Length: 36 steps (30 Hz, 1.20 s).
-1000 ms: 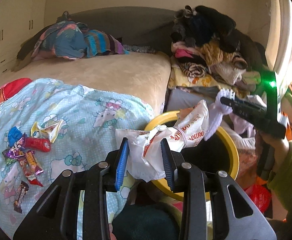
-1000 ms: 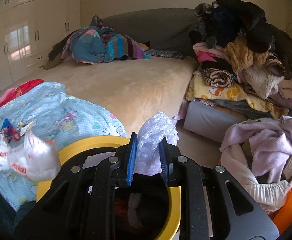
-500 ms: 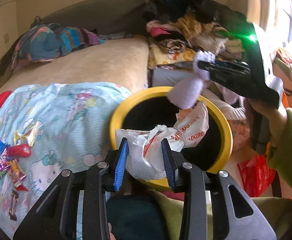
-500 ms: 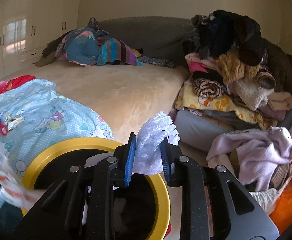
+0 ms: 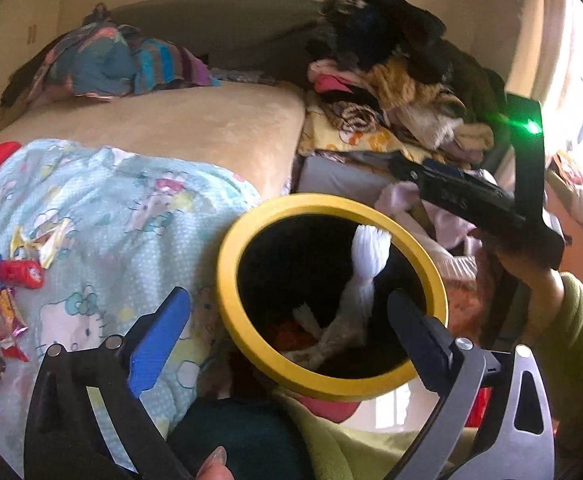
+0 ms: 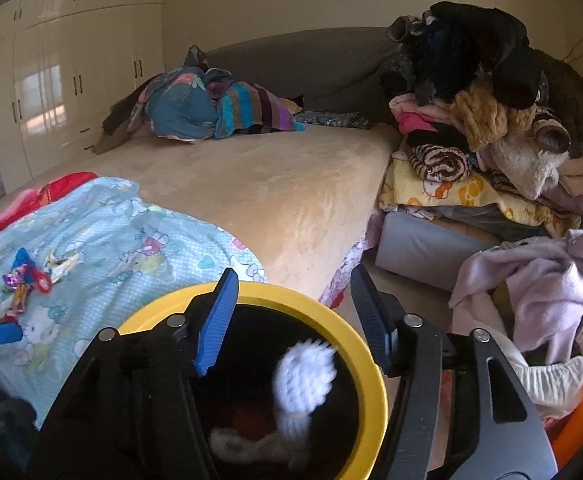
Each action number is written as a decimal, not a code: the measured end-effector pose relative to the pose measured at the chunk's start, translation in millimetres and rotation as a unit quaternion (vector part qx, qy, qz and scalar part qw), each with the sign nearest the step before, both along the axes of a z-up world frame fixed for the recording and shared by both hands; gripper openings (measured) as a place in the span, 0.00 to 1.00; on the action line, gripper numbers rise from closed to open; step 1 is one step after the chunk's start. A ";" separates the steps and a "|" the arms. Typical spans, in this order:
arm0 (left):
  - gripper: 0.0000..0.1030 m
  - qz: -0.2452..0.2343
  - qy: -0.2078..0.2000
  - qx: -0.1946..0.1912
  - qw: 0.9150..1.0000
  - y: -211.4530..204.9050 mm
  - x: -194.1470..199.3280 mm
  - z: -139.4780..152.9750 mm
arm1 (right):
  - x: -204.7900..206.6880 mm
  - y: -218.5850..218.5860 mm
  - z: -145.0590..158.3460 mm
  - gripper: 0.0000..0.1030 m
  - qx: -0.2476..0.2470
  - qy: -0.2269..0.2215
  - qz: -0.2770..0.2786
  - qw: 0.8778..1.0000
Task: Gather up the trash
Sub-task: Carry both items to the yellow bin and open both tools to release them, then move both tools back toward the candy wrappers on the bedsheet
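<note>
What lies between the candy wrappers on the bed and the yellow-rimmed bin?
Only bare cartoon-print blanket separates the candy wrappers from the yellow-rimmed bin; both wrist views show it.

A home bedroom: a bed [image 6: 275, 184], heaped clothes [image 6: 487, 120], and white wardrobes [image 6: 71, 80].

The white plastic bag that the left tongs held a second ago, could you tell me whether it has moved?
Yes. It has left the left tongs, whose jaws are opening with nothing between them, and has dropped past the yellow rim into the bin, where crumpled white trash lies.
</note>
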<state>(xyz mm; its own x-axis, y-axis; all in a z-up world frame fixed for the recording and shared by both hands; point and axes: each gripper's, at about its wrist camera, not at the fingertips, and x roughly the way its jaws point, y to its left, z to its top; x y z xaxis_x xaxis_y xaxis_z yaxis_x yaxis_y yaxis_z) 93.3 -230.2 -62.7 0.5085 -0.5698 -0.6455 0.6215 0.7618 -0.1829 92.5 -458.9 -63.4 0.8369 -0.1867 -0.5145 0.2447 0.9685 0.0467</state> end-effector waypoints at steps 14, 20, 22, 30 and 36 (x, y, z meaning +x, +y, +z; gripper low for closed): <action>0.94 0.059 -0.041 -0.009 0.997 25.2 4.1 17.6 | 1.5 17.1 3.6 0.53 0.042 0.004 0.027 0.999; 0.94 0.089 -0.054 -0.009 0.995 40.5 8.8 23.4 | 4.0 27.7 4.9 0.53 0.049 0.008 0.041 0.998; 0.94 0.098 -0.055 -0.010 0.994 45.4 10.5 25.1 | 4.3 31.4 5.2 0.53 0.051 0.009 0.047 0.998; 0.94 0.142 -0.056 -0.029 0.988 72.4 18.7 33.2 | 4.3 56.8 10.9 0.53 0.054 0.006 0.084 0.995; 0.94 0.171 -0.057 -0.048 0.982 90.5 21.2 39.5 | 0.6 78.0 21.7 0.70 0.056 -0.010 0.112 0.992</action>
